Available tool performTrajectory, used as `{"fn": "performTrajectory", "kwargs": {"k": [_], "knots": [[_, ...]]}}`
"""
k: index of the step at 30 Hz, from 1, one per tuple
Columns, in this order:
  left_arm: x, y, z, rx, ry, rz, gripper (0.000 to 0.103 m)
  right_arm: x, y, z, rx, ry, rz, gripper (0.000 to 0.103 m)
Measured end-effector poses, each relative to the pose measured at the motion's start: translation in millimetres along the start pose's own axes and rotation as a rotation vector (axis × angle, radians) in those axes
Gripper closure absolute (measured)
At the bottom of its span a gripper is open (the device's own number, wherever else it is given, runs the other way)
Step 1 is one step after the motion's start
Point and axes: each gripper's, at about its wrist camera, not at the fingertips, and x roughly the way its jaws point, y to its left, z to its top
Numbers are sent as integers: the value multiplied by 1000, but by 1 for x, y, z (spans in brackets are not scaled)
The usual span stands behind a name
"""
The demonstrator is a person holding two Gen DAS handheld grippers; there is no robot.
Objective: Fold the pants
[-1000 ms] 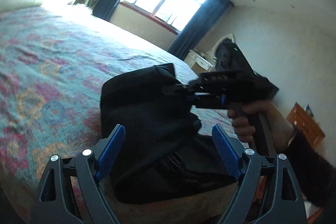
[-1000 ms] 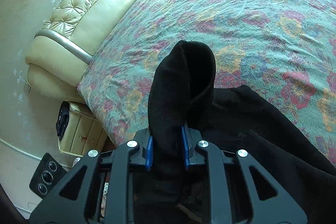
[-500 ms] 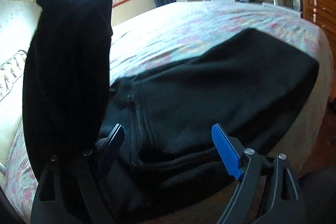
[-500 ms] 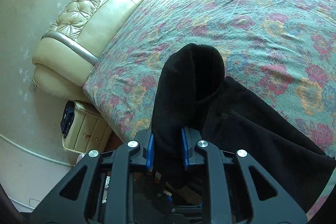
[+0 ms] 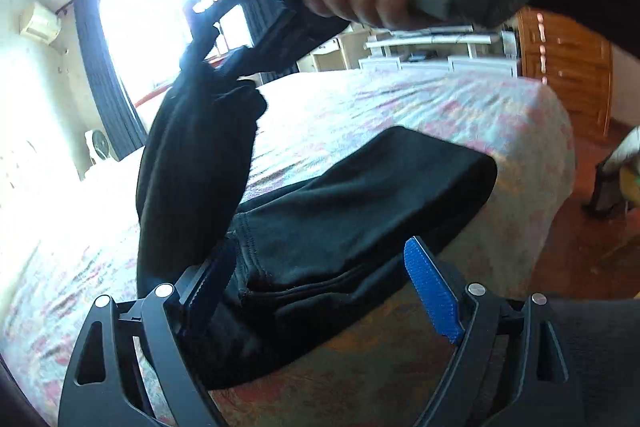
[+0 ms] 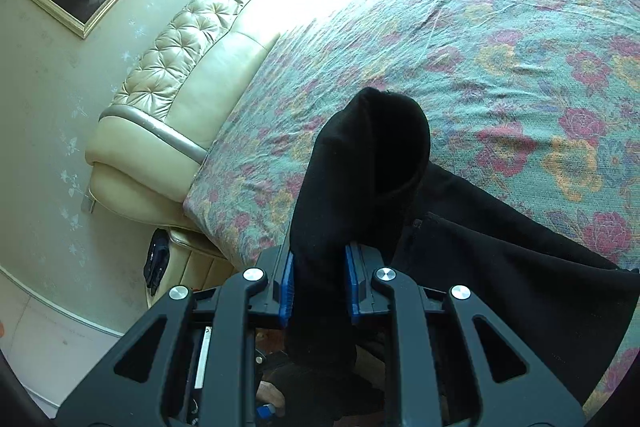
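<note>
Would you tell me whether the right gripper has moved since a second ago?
Yes. The right gripper, clamping the pants, has drawn back from the headboard, which sits higher and smaller in its view.

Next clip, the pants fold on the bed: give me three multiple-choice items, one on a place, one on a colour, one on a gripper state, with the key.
1. Where does most of the pants lie?
A. on the floral bedspread
B. on the floor
C. on the dresser

2. What colour are the pants?
A. grey
B. black
C. blue

3. How is the right gripper?
A. open and empty
B. shut on a fold of the pants
C. resting on the headboard

Key:
1 A, the fabric spreads over the bedspread near the bed's edge.
2 B, the cloth is black in both views.
3 B, its blue pads press a raised fold of black cloth.
</note>
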Motion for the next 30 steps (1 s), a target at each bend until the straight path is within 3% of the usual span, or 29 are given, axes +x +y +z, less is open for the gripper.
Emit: {"fn": "performTrajectory", "kwargs": {"k": [4,7,10,14,16,21,27,30], "knots": [[-21,58,-3,-325,-39,-117,18,-27,-5,-10,7,-31,-6,83],[-33,89,-7,-514,-90,-207,18,-48,-13,-23,16,-64,-18,83],[-36,107,-7,-658,-141,-403,18,-71,-30,-34,51,-101,-31,83],[-41,119,-4,-775,-230,-615,18,-97,-68,-51,129,-135,-65,83],[-40,122,-1,-783,-230,-579,18,-106,-90,-62,177,-139,-83,83],[-21,128,-8,-771,-129,-473,18,-111,-135,-94,265,-127,-128,83],[16,124,-24,-813,-13,-412,18,-109,-170,-113,350,-151,-109,83],[32,123,-33,-819,33,-381,18,-102,-181,-120,399,-148,-99,71]]}}
